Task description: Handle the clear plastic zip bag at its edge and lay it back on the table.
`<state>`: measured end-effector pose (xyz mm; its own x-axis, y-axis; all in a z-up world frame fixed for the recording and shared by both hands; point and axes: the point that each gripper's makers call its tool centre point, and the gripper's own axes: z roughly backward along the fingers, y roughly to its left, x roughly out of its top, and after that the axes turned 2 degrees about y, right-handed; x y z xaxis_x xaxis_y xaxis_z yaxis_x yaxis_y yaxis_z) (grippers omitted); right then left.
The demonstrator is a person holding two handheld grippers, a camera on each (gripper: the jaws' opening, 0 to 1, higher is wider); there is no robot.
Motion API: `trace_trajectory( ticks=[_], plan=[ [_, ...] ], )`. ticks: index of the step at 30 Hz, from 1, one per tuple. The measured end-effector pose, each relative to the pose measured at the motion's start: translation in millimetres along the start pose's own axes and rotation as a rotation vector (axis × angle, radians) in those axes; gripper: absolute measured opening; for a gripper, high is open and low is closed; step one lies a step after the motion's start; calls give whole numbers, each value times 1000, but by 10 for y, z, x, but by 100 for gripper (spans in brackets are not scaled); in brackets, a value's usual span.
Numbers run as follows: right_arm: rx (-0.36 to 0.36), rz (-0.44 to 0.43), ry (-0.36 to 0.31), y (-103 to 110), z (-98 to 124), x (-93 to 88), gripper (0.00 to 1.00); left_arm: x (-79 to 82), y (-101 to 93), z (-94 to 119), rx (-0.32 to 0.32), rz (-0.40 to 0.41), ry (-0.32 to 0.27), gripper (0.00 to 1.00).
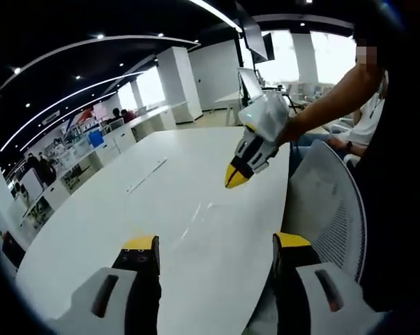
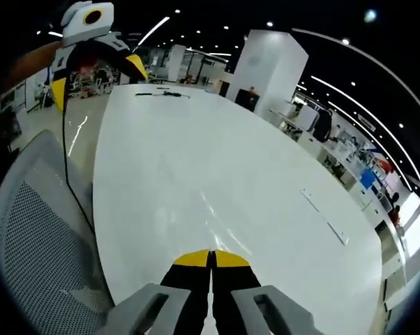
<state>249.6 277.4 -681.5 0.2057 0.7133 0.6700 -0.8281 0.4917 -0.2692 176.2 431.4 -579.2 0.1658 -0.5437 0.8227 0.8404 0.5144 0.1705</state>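
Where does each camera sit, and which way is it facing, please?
Left gripper view: rides on the left hand-held gripper, jaws apart, looking along the white table toward windows; the right hand-held gripper hangs over the table, held by the person's arm, beside a mesh chair.
Right gripper view: rides on the right hand-held gripper, jaws together, looking the opposite way down the table; the left hand-held gripper shows top left, above the chair.
Shared: table, chair, each other's gripper. The bag cannot be made out.

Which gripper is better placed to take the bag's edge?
Probably left: the left gripper has open jaws facing the faint clear bag; the right gripper has jaws shut.
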Motion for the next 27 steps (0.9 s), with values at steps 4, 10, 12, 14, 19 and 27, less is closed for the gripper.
trace_trajectory(
  ticks=[4, 10, 12, 14, 19, 27],
  plan=[
    [1, -10, 9, -10, -53, -10, 0, -36, 8, 5, 3, 7, 4, 64],
    [-18, -14, 31, -103, -163, -41, 0, -92, 22, 7, 10, 16, 13, 64],
    [-30, -18, 36, -141, -183, -40, 0, -94, 26, 7, 11, 23, 12, 64],
    [-40, -26, 41, -182, -218, -53, 0, -99, 33, 4, 15, 23, 13, 64],
    [-73, -51, 51, -303, -278, -78, 0, -116, 47, -15, 17, 30, 18, 64],
    [-111, -86, 70, -490, -332, -114, 0, -134, 107, -76, 14, 37, 28, 64]
  ],
)
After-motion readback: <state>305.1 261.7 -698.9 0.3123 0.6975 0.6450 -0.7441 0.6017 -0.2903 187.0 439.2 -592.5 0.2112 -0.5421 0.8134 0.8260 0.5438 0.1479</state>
